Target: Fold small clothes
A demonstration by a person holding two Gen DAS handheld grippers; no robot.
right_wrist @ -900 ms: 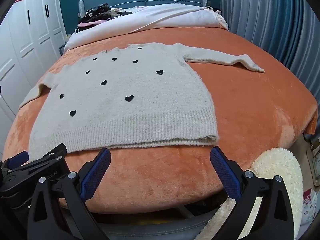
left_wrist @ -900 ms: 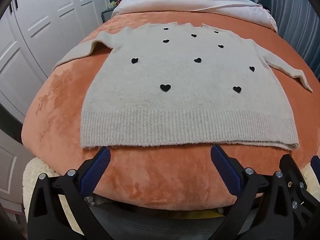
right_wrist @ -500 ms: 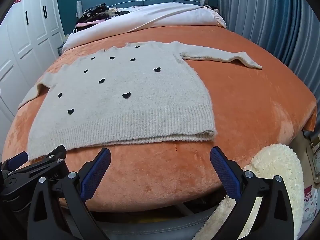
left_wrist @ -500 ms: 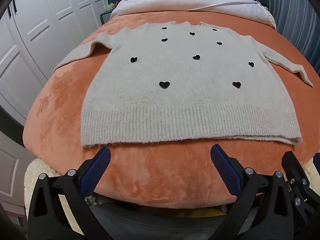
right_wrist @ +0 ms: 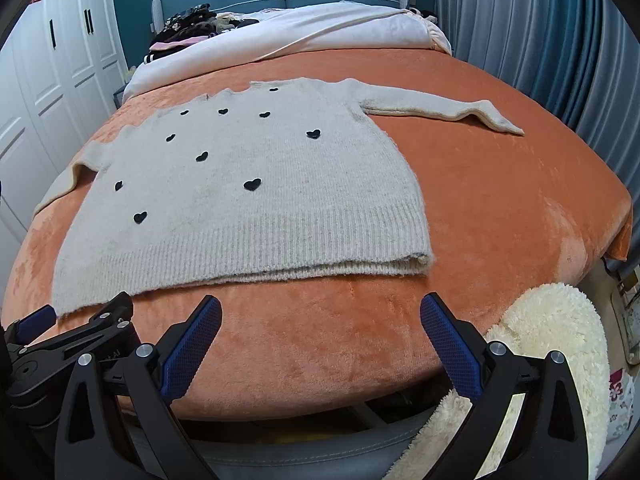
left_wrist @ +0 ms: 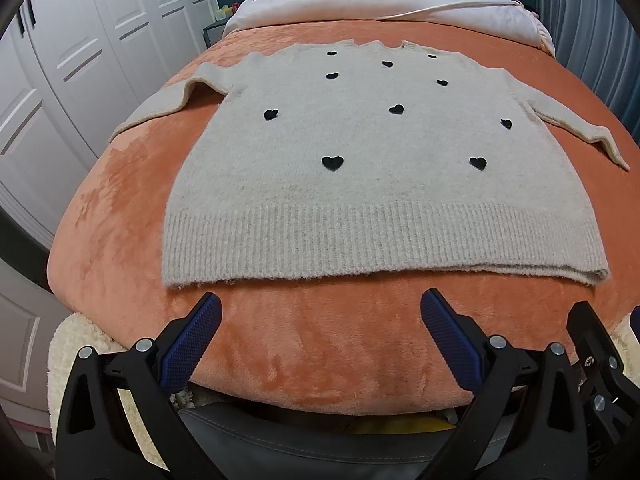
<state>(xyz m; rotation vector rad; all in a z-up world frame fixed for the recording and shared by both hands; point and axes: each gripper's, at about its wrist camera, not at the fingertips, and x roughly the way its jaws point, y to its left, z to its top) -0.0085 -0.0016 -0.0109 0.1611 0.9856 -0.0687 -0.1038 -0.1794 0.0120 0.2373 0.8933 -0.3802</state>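
While the beige knit sweater with black hearts [left_wrist: 372, 184] lay flat on the orange plush bedspread [right_wrist: 500, 208], left gripper [left_wrist: 320, 312] and right gripper [right_wrist: 320, 312] hovered near its ribbed hem, jaws wide apart, empty.

left wrist: bed foot, downward | right wrist: same | shared: sweater [left_wrist: 360, 168]
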